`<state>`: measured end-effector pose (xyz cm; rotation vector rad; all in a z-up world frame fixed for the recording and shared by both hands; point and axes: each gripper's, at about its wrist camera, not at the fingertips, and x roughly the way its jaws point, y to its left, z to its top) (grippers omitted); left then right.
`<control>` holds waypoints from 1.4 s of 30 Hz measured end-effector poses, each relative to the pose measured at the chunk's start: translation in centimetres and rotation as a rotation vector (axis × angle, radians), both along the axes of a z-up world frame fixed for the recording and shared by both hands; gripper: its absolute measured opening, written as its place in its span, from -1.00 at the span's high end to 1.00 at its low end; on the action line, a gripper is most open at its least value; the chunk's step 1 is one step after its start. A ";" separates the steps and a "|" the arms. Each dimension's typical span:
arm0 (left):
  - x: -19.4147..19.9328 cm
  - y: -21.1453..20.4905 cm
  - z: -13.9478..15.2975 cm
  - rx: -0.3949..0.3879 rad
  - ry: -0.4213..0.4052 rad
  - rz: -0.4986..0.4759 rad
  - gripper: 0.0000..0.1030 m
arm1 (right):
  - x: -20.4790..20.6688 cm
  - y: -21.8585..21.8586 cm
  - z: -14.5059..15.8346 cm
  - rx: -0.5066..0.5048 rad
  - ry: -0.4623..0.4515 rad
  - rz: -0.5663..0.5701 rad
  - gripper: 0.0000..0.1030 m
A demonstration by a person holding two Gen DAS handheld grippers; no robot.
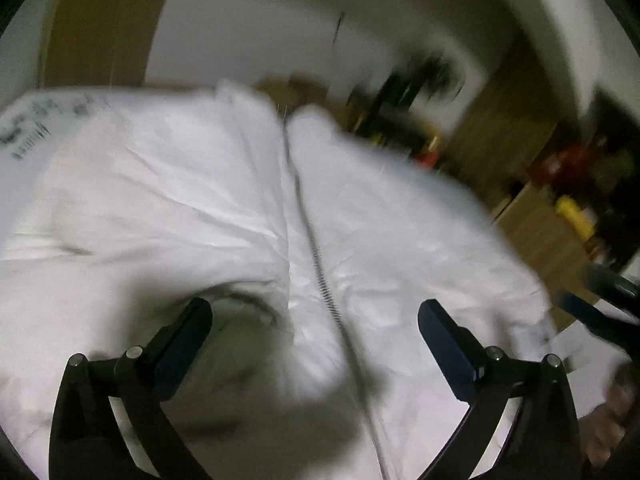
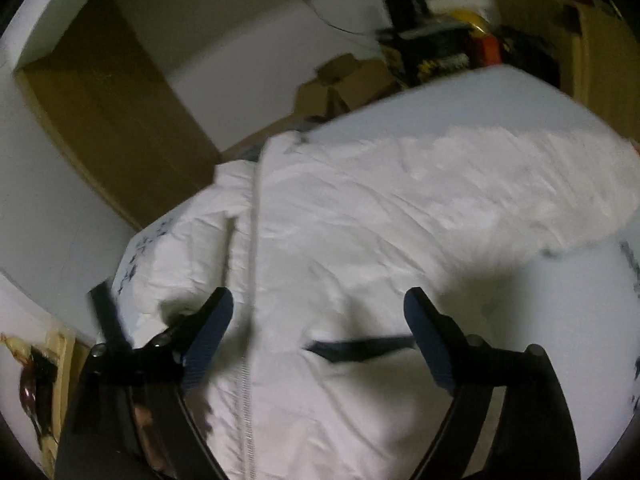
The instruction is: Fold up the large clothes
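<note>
Motion blur smears the dark shelving with yellow and red items (image 1: 416, 96) at the back of the room, leaving its contents unreadable; the white padded zip-front jacket (image 1: 168, 192) runs off the lower edge of both views, its hem unseen; small dark print on the white surface (image 1: 28, 128) is too smudged to read; a hand (image 1: 612, 412) at the right border is cut off and blurred.
</note>
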<state>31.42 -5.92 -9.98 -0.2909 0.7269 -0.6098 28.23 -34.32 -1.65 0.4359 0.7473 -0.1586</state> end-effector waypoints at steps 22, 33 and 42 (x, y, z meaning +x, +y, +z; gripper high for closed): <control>-18.3 27.7 2.8 -0.187 -0.040 0.512 -0.99 | 23.0 30.7 -9.9 -0.691 0.307 0.338 0.88; -15.2 21.9 2.8 -0.197 -0.005 0.404 -0.99 | 16.4 4.1 -2.7 -0.015 0.158 0.203 0.89; -14.9 14.9 3.9 -0.132 0.005 0.318 -0.99 | 13.8 -10.2 -13.0 0.215 0.270 -0.018 -0.31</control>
